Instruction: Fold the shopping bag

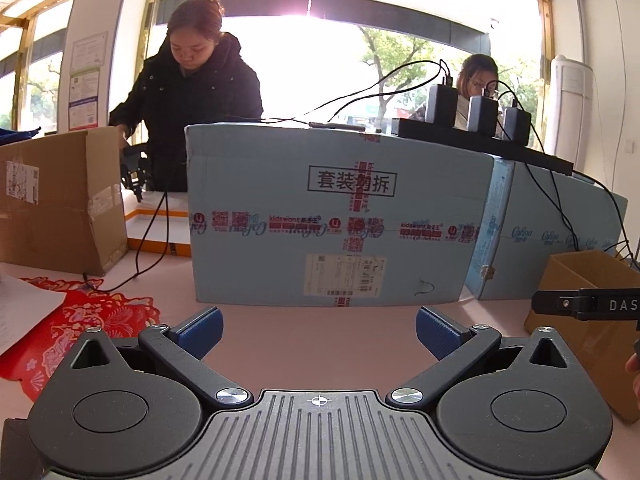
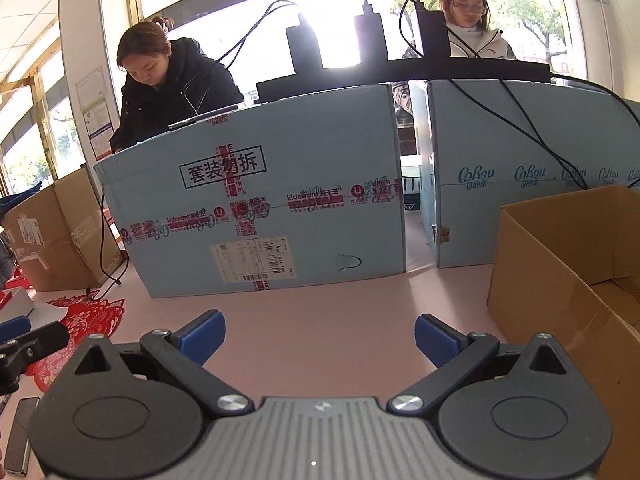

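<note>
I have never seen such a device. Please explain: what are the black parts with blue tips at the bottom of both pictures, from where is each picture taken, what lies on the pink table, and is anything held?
The black parts are two hand-held grippers; a person carries one in each hand. Each picture comes from a wide-angle camera on one gripper, looking forward along its two fingers. One view shows the left gripper, the other the right gripper. Both stand open, and nothing is between their blue pads.

On the pink table stand a big light-blue carton, a second blue carton, a closed brown box and an open brown box. A red patterned item, perhaps paper or the bag, lies flat at the left. Two people work behind the cartons.
</note>
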`<state>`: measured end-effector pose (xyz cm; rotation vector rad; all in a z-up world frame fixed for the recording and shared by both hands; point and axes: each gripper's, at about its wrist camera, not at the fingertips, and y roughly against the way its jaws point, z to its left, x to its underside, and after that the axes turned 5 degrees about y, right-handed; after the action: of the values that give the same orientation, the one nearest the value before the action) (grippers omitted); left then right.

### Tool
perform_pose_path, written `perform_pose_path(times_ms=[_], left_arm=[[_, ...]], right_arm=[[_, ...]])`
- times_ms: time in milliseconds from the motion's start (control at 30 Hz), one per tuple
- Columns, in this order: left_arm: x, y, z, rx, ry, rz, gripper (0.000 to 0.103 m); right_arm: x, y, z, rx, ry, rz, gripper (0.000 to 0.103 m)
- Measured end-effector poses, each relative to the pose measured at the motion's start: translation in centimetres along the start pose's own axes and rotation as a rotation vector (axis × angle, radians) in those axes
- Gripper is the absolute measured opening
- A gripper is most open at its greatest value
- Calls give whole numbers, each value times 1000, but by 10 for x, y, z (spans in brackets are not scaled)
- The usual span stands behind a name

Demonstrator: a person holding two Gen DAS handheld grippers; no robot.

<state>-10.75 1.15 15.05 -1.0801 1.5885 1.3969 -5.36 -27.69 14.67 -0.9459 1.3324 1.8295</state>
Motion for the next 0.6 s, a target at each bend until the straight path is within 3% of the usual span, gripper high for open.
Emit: perform_pose_path(times_ms=[133,267,600], left_arm=[[14,-9,4,-17,-38,-10,103],[28,-18,9,-43,-42,-31,103],[56,-65,12,-100,-20,26,103]], right_arm=[[21,-3,-8,16,7,-37,103],[41,-10,-20,28,16,5,103],[63,-25,-43,83,61,-46,103]])
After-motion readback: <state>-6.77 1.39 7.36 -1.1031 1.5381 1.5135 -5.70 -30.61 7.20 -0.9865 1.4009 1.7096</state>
